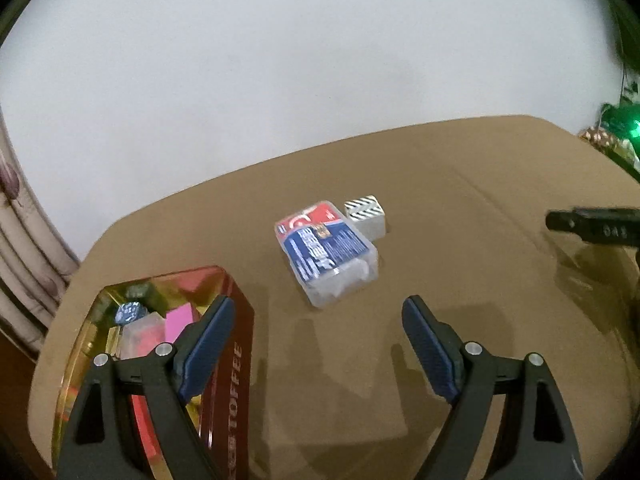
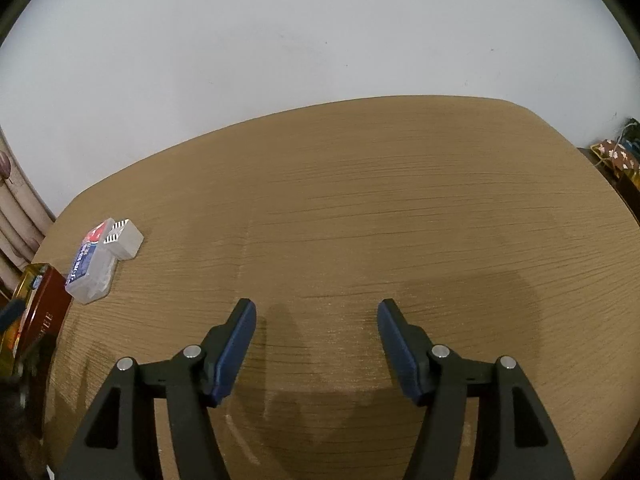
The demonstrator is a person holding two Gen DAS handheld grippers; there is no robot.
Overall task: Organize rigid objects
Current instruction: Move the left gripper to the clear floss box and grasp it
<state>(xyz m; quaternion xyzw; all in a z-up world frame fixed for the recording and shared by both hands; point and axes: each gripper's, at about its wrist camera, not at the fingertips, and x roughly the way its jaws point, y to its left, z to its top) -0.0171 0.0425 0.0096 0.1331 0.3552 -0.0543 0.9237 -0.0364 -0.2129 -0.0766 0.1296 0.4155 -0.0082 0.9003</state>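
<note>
A clear plastic box with a blue and red label (image 1: 326, 250) lies on the brown table (image 1: 460, 184), touching a small white box with black stripes (image 1: 366, 216) behind it. My left gripper (image 1: 318, 312) is open and empty, a little short of the clear box. A red toffee tin (image 1: 236, 344) with a gold inside stands open at the left and holds several small items. My right gripper (image 2: 316, 312) is open and empty over bare table. Both boxes also show far left in the right wrist view: the clear box (image 2: 90, 270) and the striped box (image 2: 124, 240).
The other gripper's black finger (image 1: 592, 224) reaches in at the right edge of the left wrist view. A curtain (image 1: 24, 216) hangs at the left. Patterned items (image 2: 616, 158) sit beyond the table's right end. A white wall is behind the table.
</note>
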